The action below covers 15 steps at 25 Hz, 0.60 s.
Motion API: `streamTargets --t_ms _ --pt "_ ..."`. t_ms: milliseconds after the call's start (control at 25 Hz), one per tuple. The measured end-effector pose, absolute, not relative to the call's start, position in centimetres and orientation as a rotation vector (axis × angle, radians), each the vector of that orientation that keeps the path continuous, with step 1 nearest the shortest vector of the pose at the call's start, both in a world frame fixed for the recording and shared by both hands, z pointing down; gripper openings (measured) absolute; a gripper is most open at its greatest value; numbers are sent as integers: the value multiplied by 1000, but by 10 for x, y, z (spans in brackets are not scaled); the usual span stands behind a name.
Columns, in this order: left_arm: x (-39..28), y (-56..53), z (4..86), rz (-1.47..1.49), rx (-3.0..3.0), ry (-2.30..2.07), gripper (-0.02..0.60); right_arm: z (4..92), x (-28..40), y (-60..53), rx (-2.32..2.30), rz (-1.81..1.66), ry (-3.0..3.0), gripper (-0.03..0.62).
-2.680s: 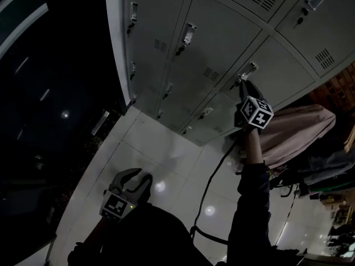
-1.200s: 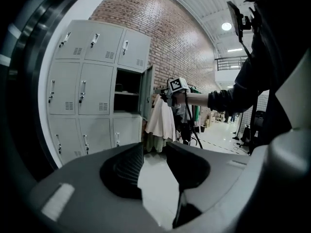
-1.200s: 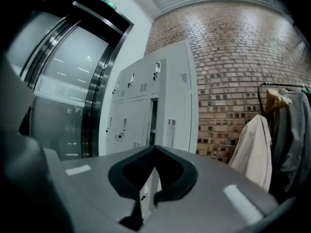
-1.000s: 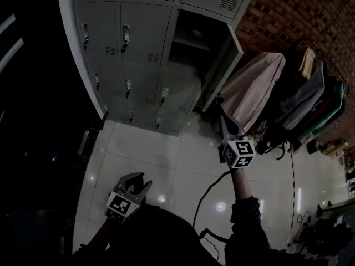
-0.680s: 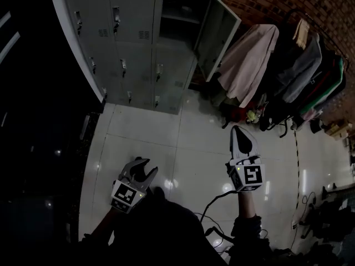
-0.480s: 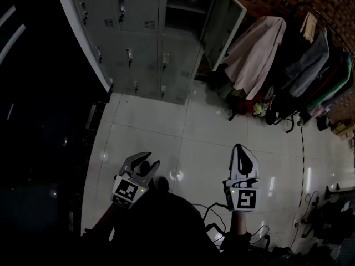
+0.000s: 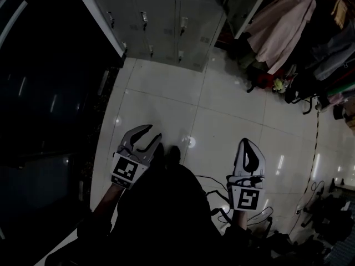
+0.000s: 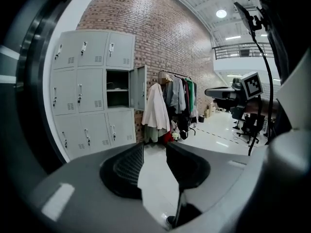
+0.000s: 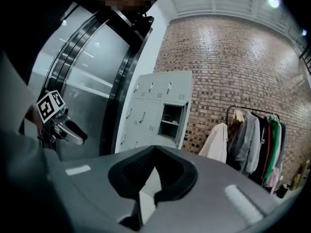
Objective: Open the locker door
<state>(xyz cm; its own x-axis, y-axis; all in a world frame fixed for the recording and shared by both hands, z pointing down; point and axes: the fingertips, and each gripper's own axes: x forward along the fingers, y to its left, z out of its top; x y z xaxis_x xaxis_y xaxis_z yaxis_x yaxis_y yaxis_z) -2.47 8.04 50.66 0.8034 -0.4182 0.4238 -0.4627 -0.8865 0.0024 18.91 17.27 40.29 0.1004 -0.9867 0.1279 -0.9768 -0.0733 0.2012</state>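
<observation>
A grey bank of lockers (image 7: 161, 15) stands at the top of the head view. One middle locker is open (image 8: 118, 87), its door (image 8: 140, 87) swung out to the right; the same door (image 9: 183, 118) shows in the right gripper view. Both grippers hang low over the white tiled floor, far from the lockers. My left gripper (image 7: 151, 136) is open with nothing between its jaws (image 8: 155, 149). My right gripper (image 7: 247, 144) is shut and holds nothing (image 9: 153, 148).
A clothes rack with a pale coat (image 7: 280, 26) and darker garments (image 8: 182, 98) stands right of the lockers against a brick wall. A dark glass wall (image 7: 50, 93) runs along the left. A cable (image 7: 213, 182) trails on the floor (image 7: 222, 110) by my feet.
The right gripper was at a locker handle, then the door stood open. Since then it has dropped back beside me and the lockers have slid up and away in view.
</observation>
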Motion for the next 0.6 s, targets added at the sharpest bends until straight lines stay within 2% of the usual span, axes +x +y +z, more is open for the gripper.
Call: streamTargets --t_ms 600 --pt "-40 40 489 557 2990 -596 161 383 147 126 2158 -162 -1881 2"
